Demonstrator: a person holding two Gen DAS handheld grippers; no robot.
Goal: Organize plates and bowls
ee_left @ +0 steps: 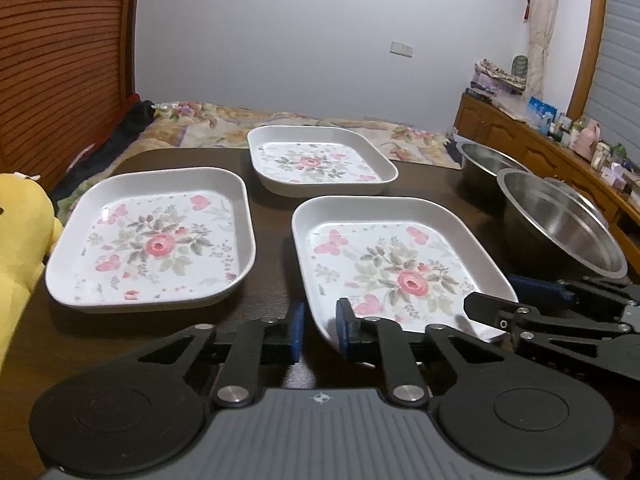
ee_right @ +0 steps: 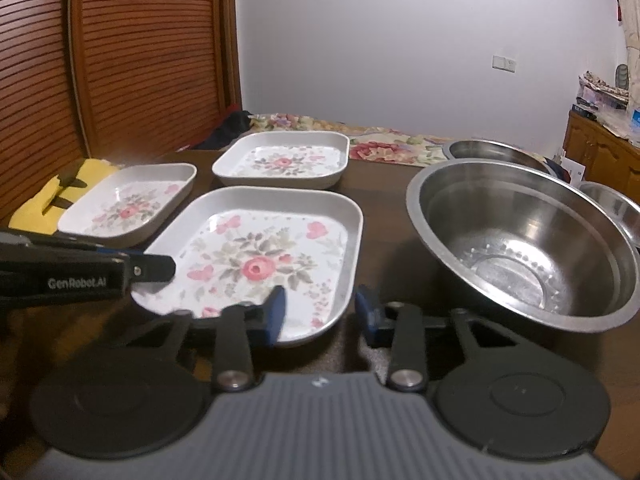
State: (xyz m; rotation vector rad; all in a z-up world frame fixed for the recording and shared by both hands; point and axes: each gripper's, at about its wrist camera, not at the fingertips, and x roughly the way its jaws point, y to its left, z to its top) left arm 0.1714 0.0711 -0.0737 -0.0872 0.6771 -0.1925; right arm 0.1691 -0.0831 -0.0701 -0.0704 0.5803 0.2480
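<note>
Both tongs apart: left gripper (ee_left: 320,330) and right gripper (ee_right: 320,314) straddle near floral plate (ee_left: 394,260) corners. Rigid, glossy, slippery; you pinch rim wall.

Three plates (ee_left: 152,236) lie on the table (ee_left: 272,216), bowls (ee_right: 520,240) to their right.

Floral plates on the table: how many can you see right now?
3: nearest floral plate between both grippers, left plate beside the yellow toy, far plate at the table's back. None visibly stacked.
</note>
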